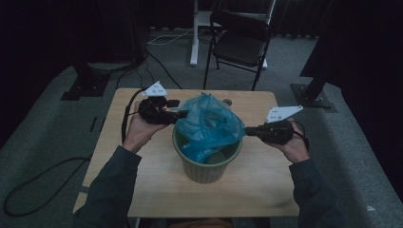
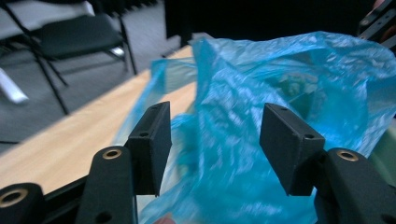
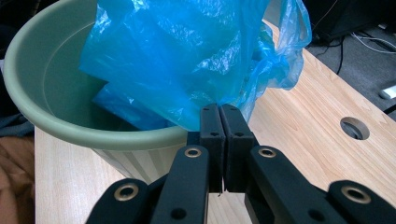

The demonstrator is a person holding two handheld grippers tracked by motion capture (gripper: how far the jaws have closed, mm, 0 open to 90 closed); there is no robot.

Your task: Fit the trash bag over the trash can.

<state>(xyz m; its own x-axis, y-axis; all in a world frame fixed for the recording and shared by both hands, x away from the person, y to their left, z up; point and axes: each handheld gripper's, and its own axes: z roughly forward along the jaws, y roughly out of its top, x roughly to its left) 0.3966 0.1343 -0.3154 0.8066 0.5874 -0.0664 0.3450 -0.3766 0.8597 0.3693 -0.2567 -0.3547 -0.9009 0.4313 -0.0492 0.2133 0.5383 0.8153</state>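
Two tongs work a blue bag at a green bin on the desk.

The green bin (image 1: 207,164) stands near the middle of the wooden desk (image 1: 157,190), close to the person's side. The blue plastic bag (image 1: 209,126) sits partly inside the bin and puffs up above its rim. The right tongs (image 1: 248,130) are clenched tight on an edge of the bag, just over the rim on the right. The left tongs (image 1: 183,114) are up by the bag's left side with the jaws spread wide; some of the bag is between them, but the pads (image 2: 150,140) do not press it. Farther back, past the desk, a black folding chair (image 1: 240,42) stands on the grey carpet.
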